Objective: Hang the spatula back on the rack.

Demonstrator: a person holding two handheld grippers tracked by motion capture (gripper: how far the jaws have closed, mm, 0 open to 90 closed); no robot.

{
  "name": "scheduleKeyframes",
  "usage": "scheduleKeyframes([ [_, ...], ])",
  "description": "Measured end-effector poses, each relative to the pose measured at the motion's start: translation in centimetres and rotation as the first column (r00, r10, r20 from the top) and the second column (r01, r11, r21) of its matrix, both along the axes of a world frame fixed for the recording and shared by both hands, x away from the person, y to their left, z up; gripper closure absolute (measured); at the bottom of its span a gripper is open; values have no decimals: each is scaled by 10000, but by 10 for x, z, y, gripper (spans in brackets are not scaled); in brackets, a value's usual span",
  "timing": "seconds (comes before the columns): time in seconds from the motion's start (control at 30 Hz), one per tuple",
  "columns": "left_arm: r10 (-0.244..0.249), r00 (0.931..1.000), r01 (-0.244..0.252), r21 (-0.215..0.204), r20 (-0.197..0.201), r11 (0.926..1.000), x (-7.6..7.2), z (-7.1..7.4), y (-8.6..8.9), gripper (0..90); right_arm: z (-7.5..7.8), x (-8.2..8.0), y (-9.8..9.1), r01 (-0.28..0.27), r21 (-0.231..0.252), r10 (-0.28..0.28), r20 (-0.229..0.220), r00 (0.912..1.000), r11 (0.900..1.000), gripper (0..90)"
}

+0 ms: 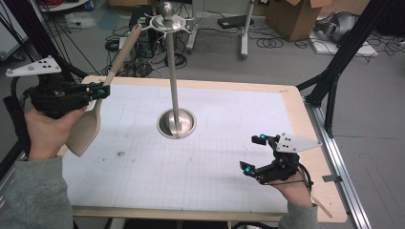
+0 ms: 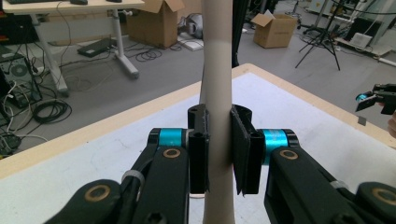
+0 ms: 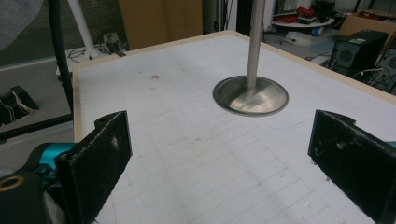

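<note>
the left gripper [image 1: 98, 90] has its fingers [image 2: 200, 149] clamped on the handle of a beige spatula [image 1: 102, 90], held up over the left edge of the table [image 1: 296, 102]. the spatula hangs tilted, its broad blade low by the left hand [image 1: 45, 131] and the handle tip up beside the top ring of a metal utensil stand [image 1: 174, 71]; whether they touch i cannot tell. the stand's round base sits mid-table. the right gripper [image 1: 254, 153] rests near the table's front right corner, fingers [image 3: 98, 158] spread wide with nothing between them.
</note>
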State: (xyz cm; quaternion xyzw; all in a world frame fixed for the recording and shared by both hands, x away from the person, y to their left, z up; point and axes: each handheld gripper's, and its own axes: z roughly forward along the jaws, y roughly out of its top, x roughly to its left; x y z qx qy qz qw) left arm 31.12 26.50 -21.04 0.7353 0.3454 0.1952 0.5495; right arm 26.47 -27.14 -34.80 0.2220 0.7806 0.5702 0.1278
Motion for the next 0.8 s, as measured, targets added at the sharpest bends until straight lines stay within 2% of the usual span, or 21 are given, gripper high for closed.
scheduleKeyframes([
  [0.13,29,10000,-29,132,-31,9999,1,-2,-3,780,0,0,0,8,-9,-8,-18,10000,10000,53],
  [0.37,-15,9999,16,88,-106,10000,4,-4,-9,779,0,0,0,13,-14,-13,-35,10000,10000,53],
  [0.8,-155,9993,164,275,-330,9995,13,-11,-18,779,-1,-3,-2,95,-61,-96,-57,9999,9999,53],
])
